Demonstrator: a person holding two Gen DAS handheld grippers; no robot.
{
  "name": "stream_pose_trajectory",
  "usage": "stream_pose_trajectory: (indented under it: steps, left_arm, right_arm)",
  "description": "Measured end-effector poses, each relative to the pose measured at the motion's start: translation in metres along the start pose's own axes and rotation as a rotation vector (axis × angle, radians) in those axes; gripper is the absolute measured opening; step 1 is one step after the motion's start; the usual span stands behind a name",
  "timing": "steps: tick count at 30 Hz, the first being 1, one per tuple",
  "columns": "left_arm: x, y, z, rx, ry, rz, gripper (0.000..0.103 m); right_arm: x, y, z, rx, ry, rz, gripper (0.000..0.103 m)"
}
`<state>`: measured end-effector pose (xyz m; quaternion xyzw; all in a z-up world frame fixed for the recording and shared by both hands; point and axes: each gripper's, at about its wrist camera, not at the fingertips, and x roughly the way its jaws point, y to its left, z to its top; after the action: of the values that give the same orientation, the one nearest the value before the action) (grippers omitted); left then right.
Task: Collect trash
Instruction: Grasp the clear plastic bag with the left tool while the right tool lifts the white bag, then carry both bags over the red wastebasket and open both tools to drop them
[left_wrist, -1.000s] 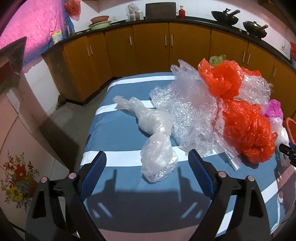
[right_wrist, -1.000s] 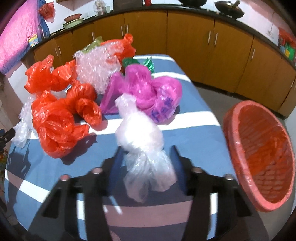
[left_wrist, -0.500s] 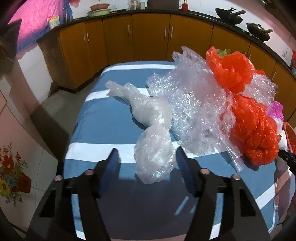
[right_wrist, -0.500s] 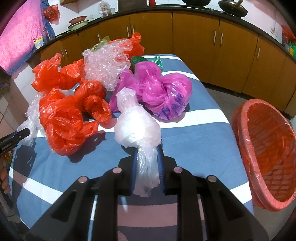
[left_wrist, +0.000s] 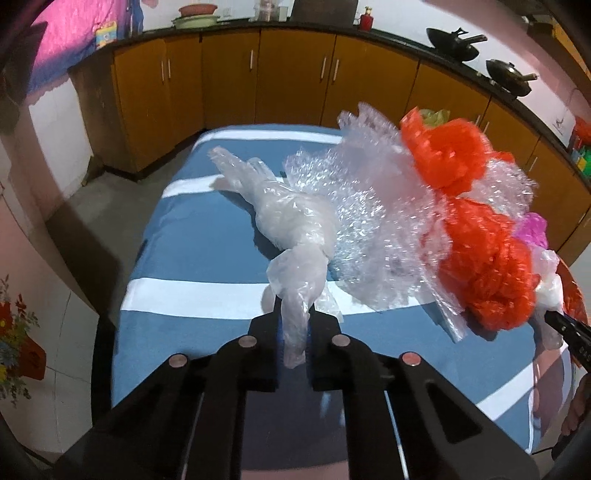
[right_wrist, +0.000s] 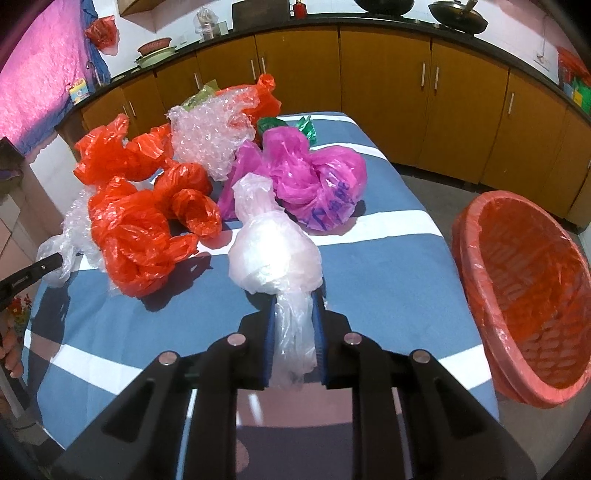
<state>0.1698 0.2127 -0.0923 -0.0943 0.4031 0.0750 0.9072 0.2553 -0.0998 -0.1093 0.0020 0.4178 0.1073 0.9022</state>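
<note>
My left gripper (left_wrist: 293, 325) is shut on the near end of a long clear plastic bag (left_wrist: 291, 225) that lies on the blue striped table (left_wrist: 207, 258). My right gripper (right_wrist: 295, 328) is shut on the tail of a white plastic bag (right_wrist: 273, 254) on the same table (right_wrist: 369, 273). An orange basket (right_wrist: 524, 306) stands off the table's right edge. Orange bags (right_wrist: 136, 236), a pink bag (right_wrist: 314, 181) and bubble wrap (right_wrist: 210, 136) lie heaped behind.
Bubble wrap (left_wrist: 373, 221) and orange bags (left_wrist: 487, 266) fill the table's right side in the left wrist view. Brown cabinets (right_wrist: 388, 96) run along the back wall, with floor between them and the table. The left gripper's tip (right_wrist: 29, 275) shows at the right wrist view's left edge.
Both grippers have closed: the left on the clear bag's end, the right tighter on the white bag's tail. Both have moved in closer to the table.
</note>
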Motion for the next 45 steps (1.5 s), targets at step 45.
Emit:
stream_pose_trajectory:
  steps: [45]
  left_arm:
    - [-0.046,-0.403,-0.022,0.555,-0.033,-0.630,0.008]
  right_arm:
    - [-0.117,-0.251,-0.034,0.454,-0.187,-0.353,0.018]
